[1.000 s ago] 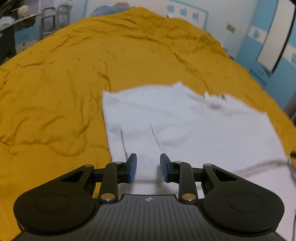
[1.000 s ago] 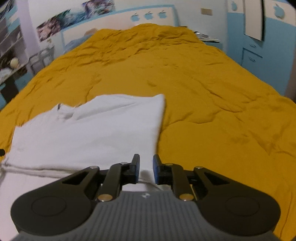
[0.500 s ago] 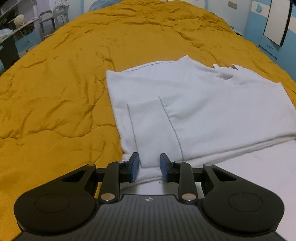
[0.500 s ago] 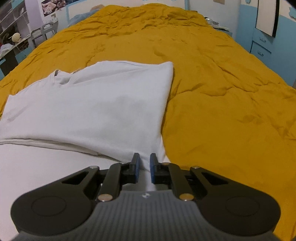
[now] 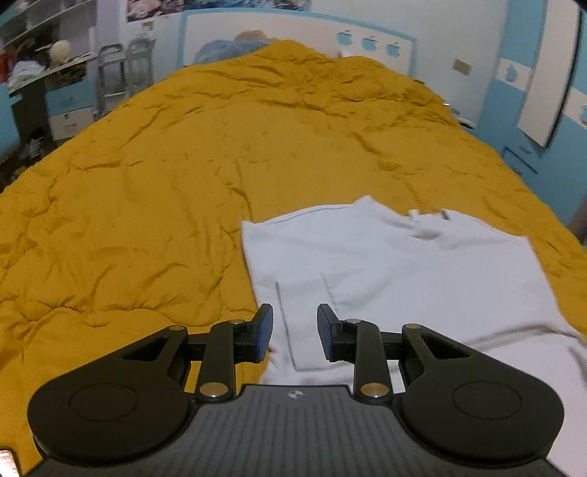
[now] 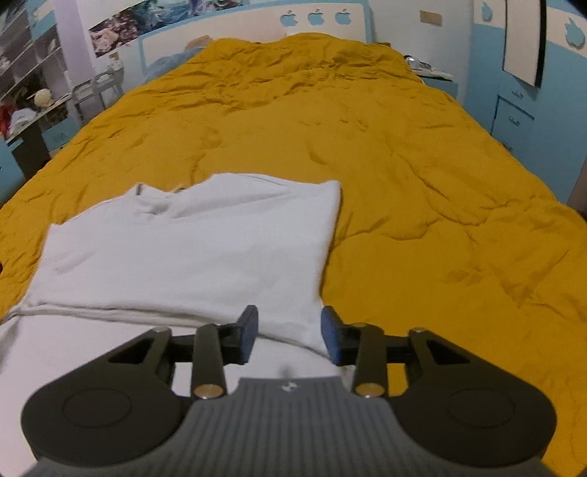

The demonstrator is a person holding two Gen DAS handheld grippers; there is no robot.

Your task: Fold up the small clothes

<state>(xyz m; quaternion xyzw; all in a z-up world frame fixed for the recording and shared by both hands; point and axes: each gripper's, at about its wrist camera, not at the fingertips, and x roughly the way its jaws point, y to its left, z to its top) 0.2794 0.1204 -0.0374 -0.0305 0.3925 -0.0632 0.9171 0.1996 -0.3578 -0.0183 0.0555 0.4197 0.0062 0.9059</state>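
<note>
Just white shirt on quilt

Bed: mustard-yellow quilt, wrinkled, covering it edge to edge.
Far wall: white panel with blue apple shapes; posters at left.
Left side: shelves, metal rack.
Right side: blue-and-white cabinets.
Light: dim, indoor.

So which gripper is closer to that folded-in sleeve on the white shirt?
Left. The left gripper hangs open right over the folded-in sleeve; the right gripper is open at the white shirt's opposite side edge.
</note>
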